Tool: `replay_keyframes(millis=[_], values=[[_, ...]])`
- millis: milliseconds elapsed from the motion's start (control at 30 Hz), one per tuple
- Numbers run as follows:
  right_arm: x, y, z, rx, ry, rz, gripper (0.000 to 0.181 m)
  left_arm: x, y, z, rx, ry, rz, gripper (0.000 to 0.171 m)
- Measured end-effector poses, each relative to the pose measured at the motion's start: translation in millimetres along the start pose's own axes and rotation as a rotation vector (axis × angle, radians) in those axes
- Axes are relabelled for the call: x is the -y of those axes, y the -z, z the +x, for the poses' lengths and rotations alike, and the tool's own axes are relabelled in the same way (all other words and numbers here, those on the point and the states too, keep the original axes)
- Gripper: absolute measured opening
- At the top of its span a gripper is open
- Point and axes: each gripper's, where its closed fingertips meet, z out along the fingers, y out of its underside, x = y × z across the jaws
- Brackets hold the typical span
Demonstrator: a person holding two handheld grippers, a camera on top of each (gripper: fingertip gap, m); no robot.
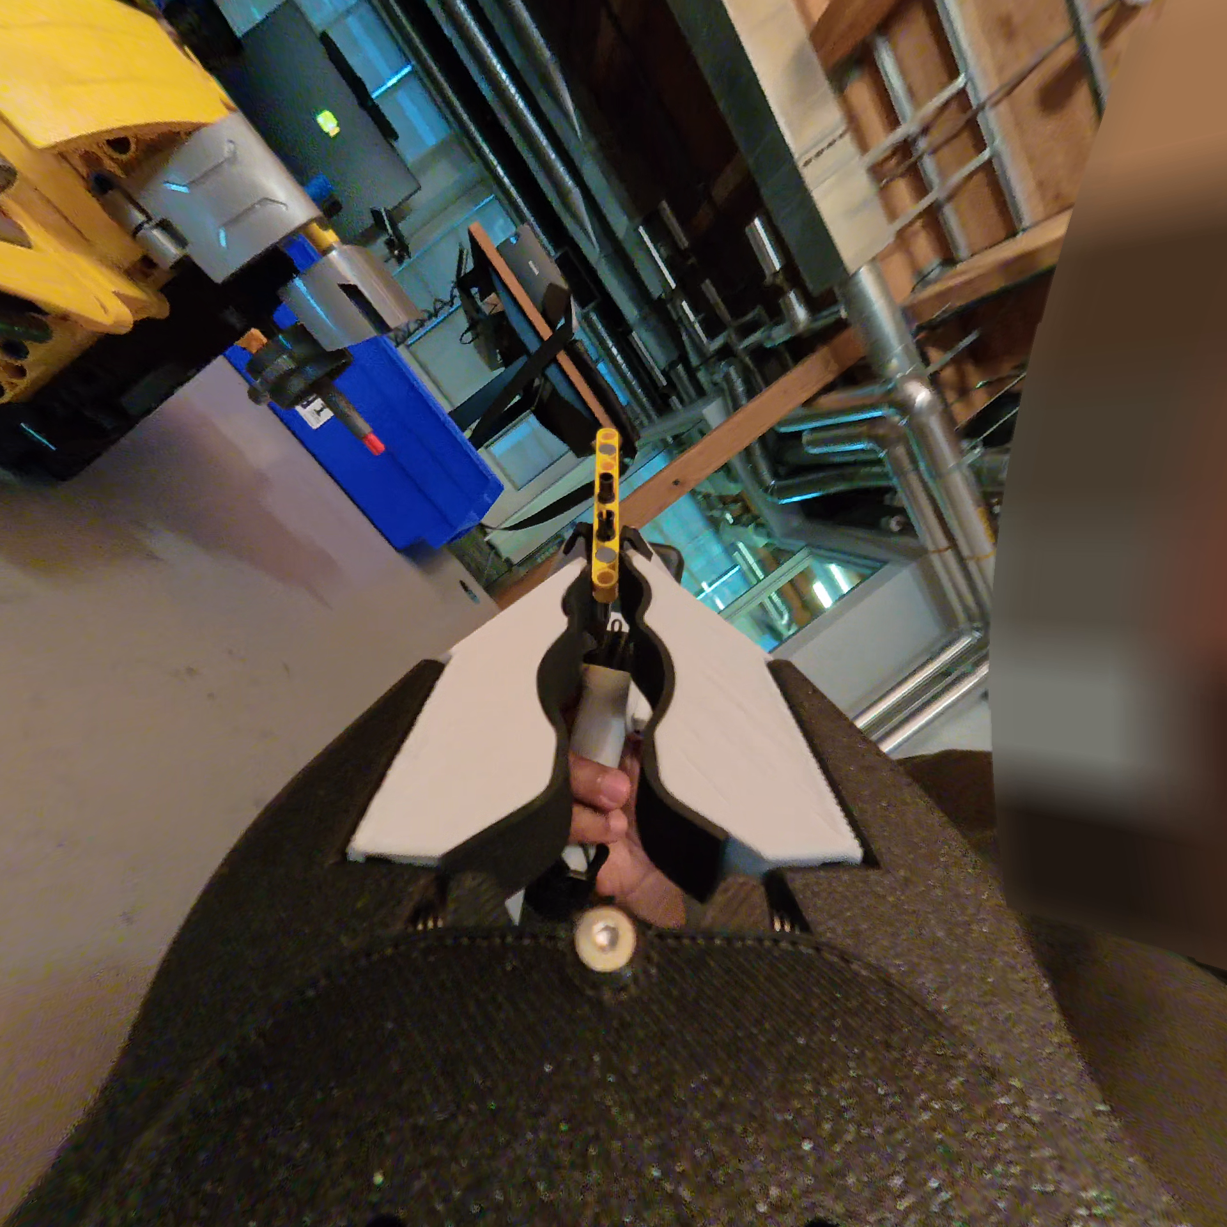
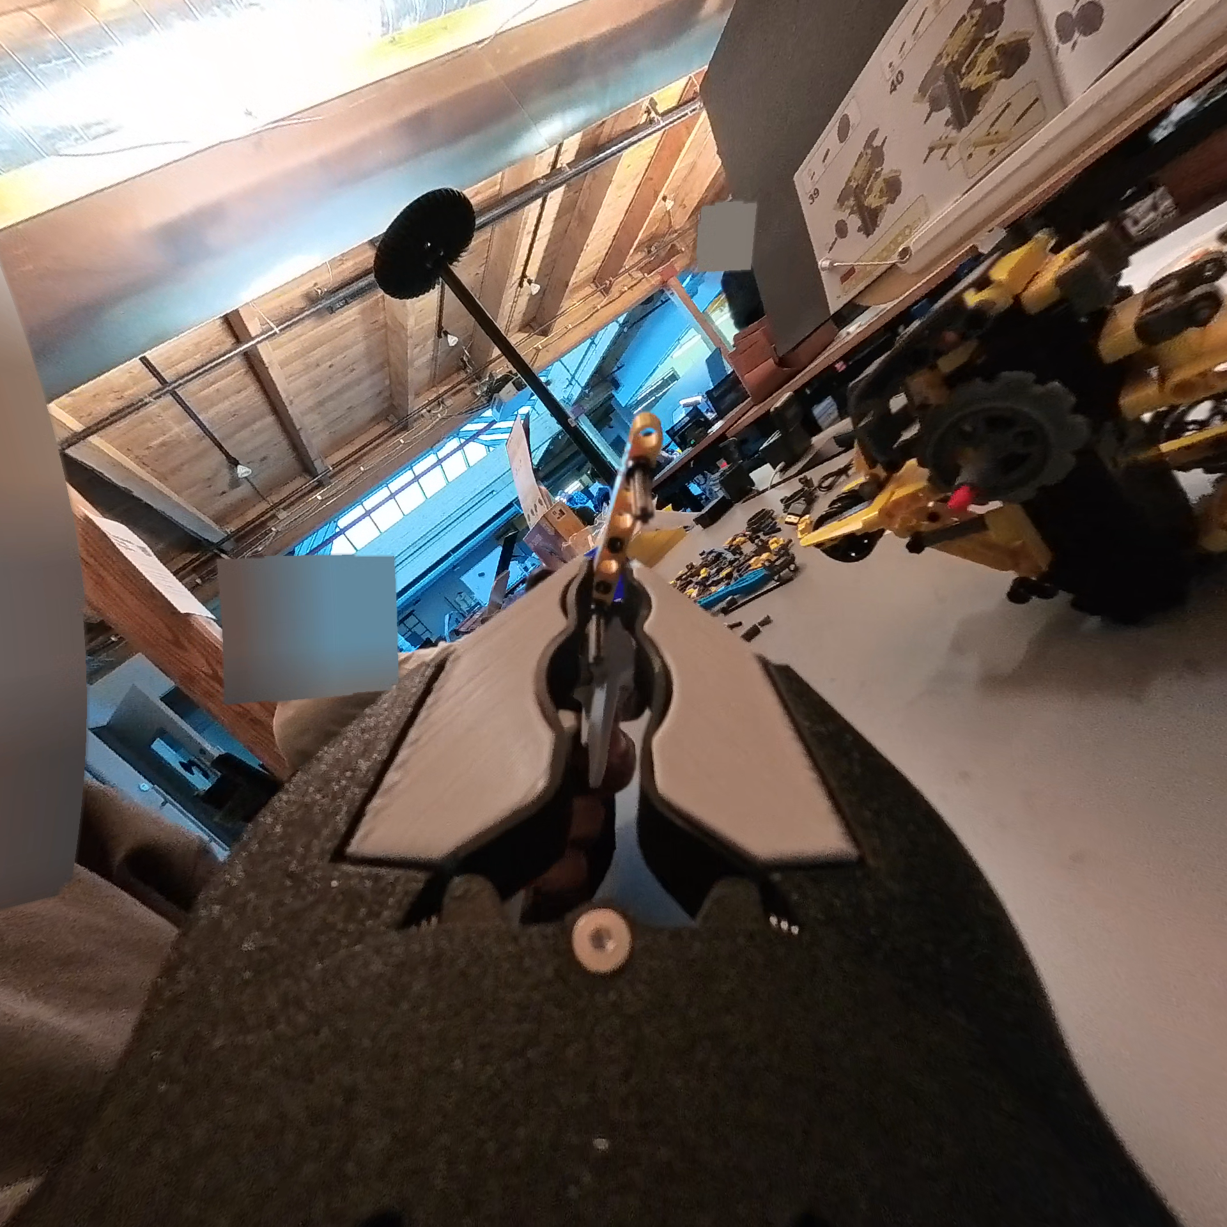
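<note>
My left gripper (image 1: 605, 576) is shut on a short yellow holed beam (image 1: 606, 511) that carries black pins and sticks up past the fingertips, held in the air. My right gripper (image 2: 607, 574) is shut on a yellow holed beam (image 2: 624, 511), also in the air. A long black axle (image 2: 518, 372) runs up and left from that beam's far end and ends in a black gear (image 2: 425, 242). A person's fingers (image 1: 597, 797) show below the left gripper's jaws. I cannot tell whether the two beams touch.
A large yellow and black brick vehicle (image 2: 1009, 458) stands on the grey table (image 2: 996, 763) at the right, and shows at the upper left of the left wrist view (image 1: 80, 219). Loose small parts (image 2: 737, 564) and an open instruction booklet (image 2: 929, 133) lie beyond. A blue bin (image 1: 392, 438) stands behind. My left and right fingertips are right by each other.
</note>
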Motion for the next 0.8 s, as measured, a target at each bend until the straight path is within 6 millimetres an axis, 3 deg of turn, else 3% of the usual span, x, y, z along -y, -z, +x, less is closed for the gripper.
replay_keyframes(millis=[433, 467, 567, 667, 800], values=[[-5, 17, 11, -0.016, -0.021, -0.069, 0.006, -16, -9, -13, 0.105, -0.072, -0.151, 0.007], [-2, 20, 15, -0.037, -0.018, -0.064, 0.006, -12, -7, -14, 0.127, -0.107, -0.142, 0.015], [7, 30, 32, -0.118, -0.049, -0.048, 0.006, 12, 3, -12, 0.223, -0.317, -0.12, 0.044], [10, 36, 55, -0.207, -0.165, -0.049, 0.006, 49, 12, -14, 0.375, -0.598, -0.148, 0.067], [1, 31, 80, -0.311, -0.297, -0.073, 0.007, 98, 17, -46, 0.658, -0.977, -0.338, 0.085]])
